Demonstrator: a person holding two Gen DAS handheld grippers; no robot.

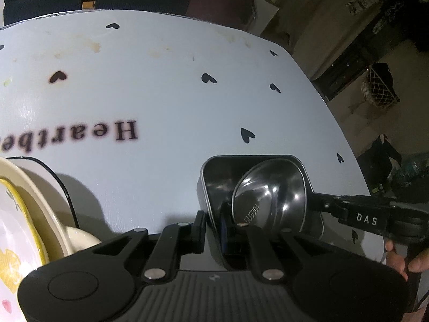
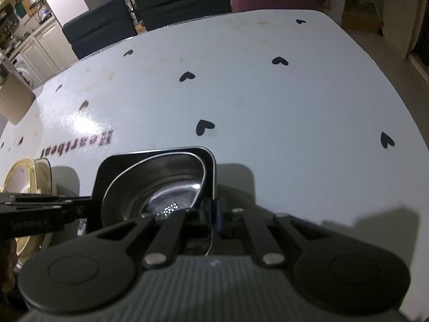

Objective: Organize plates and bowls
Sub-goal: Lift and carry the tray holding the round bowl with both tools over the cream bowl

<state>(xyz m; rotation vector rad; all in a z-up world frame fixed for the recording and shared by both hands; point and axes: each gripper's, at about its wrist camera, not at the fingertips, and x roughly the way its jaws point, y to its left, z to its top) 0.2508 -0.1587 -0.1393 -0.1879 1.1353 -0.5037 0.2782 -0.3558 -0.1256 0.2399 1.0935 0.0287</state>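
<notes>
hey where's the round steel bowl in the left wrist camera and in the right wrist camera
Left wrist view: the round steel bowl sits low and right of centre, tilted inside the dark rectangular tin, just beyond the left gripper.
Right wrist view: it sits low and left of centre in the tin, ahead of the right gripper.
Shared landmark: the Heartbeat lettering on the table.

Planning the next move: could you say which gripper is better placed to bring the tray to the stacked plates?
Probably the left gripper: both are shut on the tray, but the stacked plates sit on its side, away from the right gripper.
</notes>
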